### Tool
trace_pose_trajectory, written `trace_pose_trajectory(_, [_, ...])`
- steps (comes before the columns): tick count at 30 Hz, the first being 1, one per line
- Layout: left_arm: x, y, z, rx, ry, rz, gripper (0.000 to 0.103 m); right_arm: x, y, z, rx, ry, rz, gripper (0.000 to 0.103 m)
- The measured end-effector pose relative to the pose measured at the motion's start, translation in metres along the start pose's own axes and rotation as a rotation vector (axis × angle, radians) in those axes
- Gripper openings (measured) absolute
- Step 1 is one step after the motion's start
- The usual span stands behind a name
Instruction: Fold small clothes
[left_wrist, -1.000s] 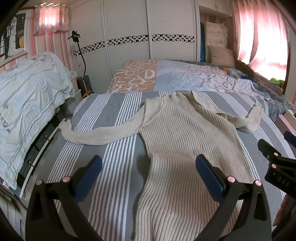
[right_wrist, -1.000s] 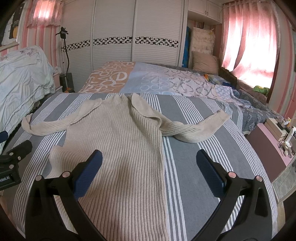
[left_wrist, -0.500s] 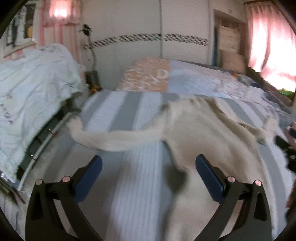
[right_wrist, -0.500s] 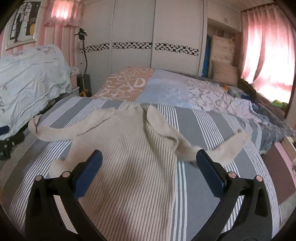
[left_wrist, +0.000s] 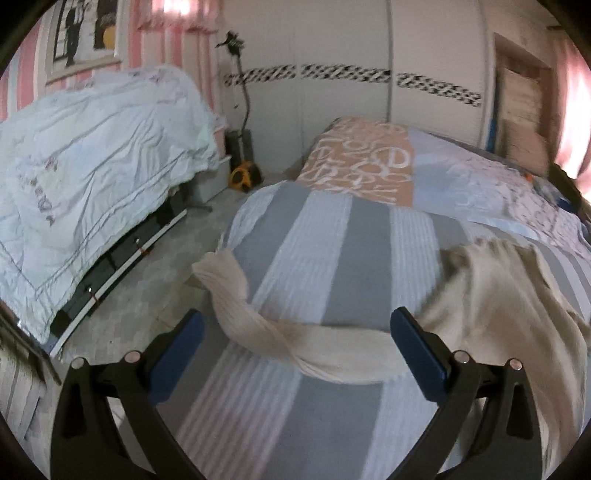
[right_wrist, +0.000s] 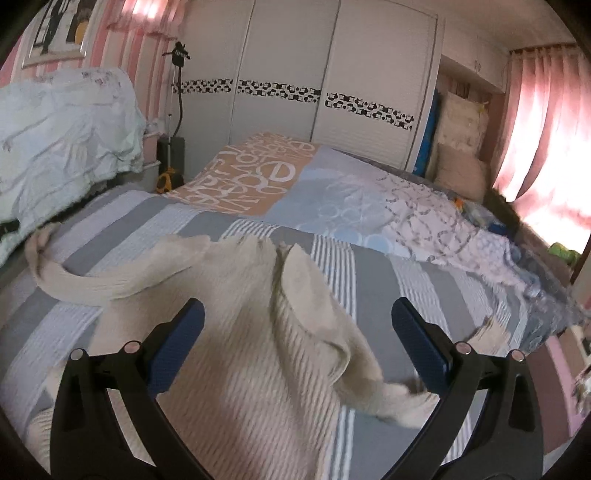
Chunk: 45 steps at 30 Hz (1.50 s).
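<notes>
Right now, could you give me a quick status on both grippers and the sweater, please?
Left gripper open over the left sleeve. Right gripper open above the sweater, near the right sleeve. Sweater flat on the striped bedspread, unfolded. Nothing in the way.

Premises: a domestic bedroom. Ahead of the jaws lies a bed (right_wrist: 388, 280) under a grey-striped cover and patchwork quilt. Beyond it stands a white louvred wardrobe (right_wrist: 288, 74). Pink curtains (right_wrist: 546, 122) hang right of the jaws; heaped pale bedding (left_wrist: 92, 155) sits left.
</notes>
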<state>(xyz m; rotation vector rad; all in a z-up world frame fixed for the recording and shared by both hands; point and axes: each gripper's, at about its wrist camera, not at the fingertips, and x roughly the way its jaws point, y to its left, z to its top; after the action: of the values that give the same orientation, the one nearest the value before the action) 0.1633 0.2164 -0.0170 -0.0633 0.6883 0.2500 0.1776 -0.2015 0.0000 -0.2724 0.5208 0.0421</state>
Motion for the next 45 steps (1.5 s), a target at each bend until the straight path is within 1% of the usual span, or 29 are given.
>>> trace_pose_trajectory(2, [0.014, 0.016, 0.009, -0.024, 0.021, 0.015, 0.101, 0.009, 0.001, 0.002, -0.037, -0.003, -0.038, 0.1])
trace_pose_trajectory(5, [0.031, 0.042, 0.021, -0.071, 0.033, 0.04, 0.101, 0.02, 0.001, 0.002, -0.067, 0.005, -0.045, 0.1])
trace_pose_trajectory(6, [0.037, 0.052, 0.025, -0.092, 0.038, 0.061, 0.101, 0.024, 0.001, 0.002, -0.071, 0.007, -0.049, 0.1])
trace_pose_trajectory(8, [0.046, 0.065, 0.029, -0.11, 0.044, 0.071, 0.101, 0.032, 0.001, 0.002, -0.074, 0.014, -0.035, 0.1])
trace_pose_trajectory(11, [0.068, 0.082, 0.034, -0.121, 0.063, 0.116, 0.101, 0.046, -0.001, 0.005, -0.062, 0.036, -0.02, 0.1])
trace_pose_trajectory(13, [0.087, 0.094, 0.038, -0.148, 0.096, 0.115, 0.101, 0.05, -0.001, 0.007, -0.059, 0.038, -0.018, 0.1])
trace_pose_trajectory(15, [0.113, 0.105, 0.04, -0.18, 0.158, 0.095, 0.101, 0.052, -0.001, 0.007, -0.061, 0.033, -0.031, 0.1])
trace_pose_trajectory(16, [0.12, 0.107, 0.039, -0.189, 0.18, 0.092, 0.101, 0.053, -0.002, 0.006, -0.063, 0.034, -0.038, 0.1])
trace_pose_trajectory(18, [0.14, 0.109, 0.037, -0.191, 0.235, 0.094, 0.101, 0.055, -0.004, 0.005, -0.066, 0.044, -0.047, 0.1])
trace_pose_trajectory(19, [0.143, 0.109, 0.036, -0.189, 0.25, 0.096, 0.101, 0.056, -0.005, 0.005, -0.067, 0.047, -0.051, 0.1])
trace_pose_trajectory(20, [0.149, 0.109, 0.035, -0.192, 0.265, 0.085, 0.093, 0.057, -0.007, 0.005, -0.067, 0.052, -0.056, 0.1])
trace_pose_trajectory(21, [0.153, 0.108, 0.035, -0.191, 0.279, 0.073, 0.074, 0.058, -0.008, 0.004, -0.065, 0.056, -0.061, 0.1])
trace_pose_trajectory(23, [0.163, 0.107, 0.036, -0.194, 0.304, 0.068, 0.055, 0.059, -0.01, 0.003, -0.06, 0.059, -0.067, 0.1])
trace_pose_trajectory(25, [0.169, 0.108, 0.035, -0.211, 0.329, 0.045, 0.044, 0.059, -0.012, 0.002, -0.054, 0.058, -0.077, 0.1])
trace_pose_trajectory(26, [0.17, 0.109, 0.034, -0.22, 0.335, 0.045, 0.035, 0.059, -0.013, 0.002, -0.051, 0.057, -0.077, 0.1])
trace_pose_trajectory(27, [0.17, 0.108, 0.034, -0.217, 0.333, 0.037, 0.03, 0.059, -0.015, 0.001, -0.048, 0.057, -0.074, 0.1])
trace_pose_trajectory(28, [0.169, 0.107, 0.034, -0.207, 0.33, 0.035, 0.028, 0.059, -0.015, 0.001, -0.047, 0.057, -0.073, 0.1])
trace_pose_trajectory(30, [0.167, 0.098, 0.035, -0.162, 0.321, 0.041, 0.015, 0.061, -0.015, 0.0, -0.046, 0.058, -0.07, 0.1])
trace_pose_trajectory(32, [0.166, 0.092, 0.036, -0.13, 0.306, 0.043, 0.008, 0.061, -0.016, -0.001, -0.043, 0.056, -0.065, 0.1])
trace_pose_trajectory(35, [0.153, 0.083, 0.042, -0.105, 0.252, 0.027, 0.006, 0.057, -0.017, -0.003, -0.041, 0.046, -0.064, 0.1])
trace_pose_trajectory(37, [0.129, 0.075, 0.051, -0.09, 0.17, -0.011, 0.006, 0.055, -0.02, -0.004, -0.042, 0.037, -0.068, 0.1])
trace_pose_trajectory(38, [0.115, 0.068, 0.057, -0.077, 0.128, -0.035, 0.006, 0.054, -0.022, -0.005, -0.04, 0.034, -0.07, 0.1])
trace_pose_trajectory(42, [0.068, 0.036, 0.069, -0.02, 0.021, -0.125, 0.005, 0.051, -0.032, -0.008, -0.021, 0.026, -0.065, 0.1])
trace_pose_trajectory(44, [0.042, 0.008, 0.074, 0.018, -0.038, -0.187, 0.005, 0.049, -0.041, -0.011, -0.001, 0.02, -0.059, 0.1])
trace_pose_trajectory(45, [0.035, -0.003, 0.076, 0.028, -0.054, -0.213, 0.005, 0.049, -0.043, -0.012, 0.004, 0.02, -0.056, 0.1])
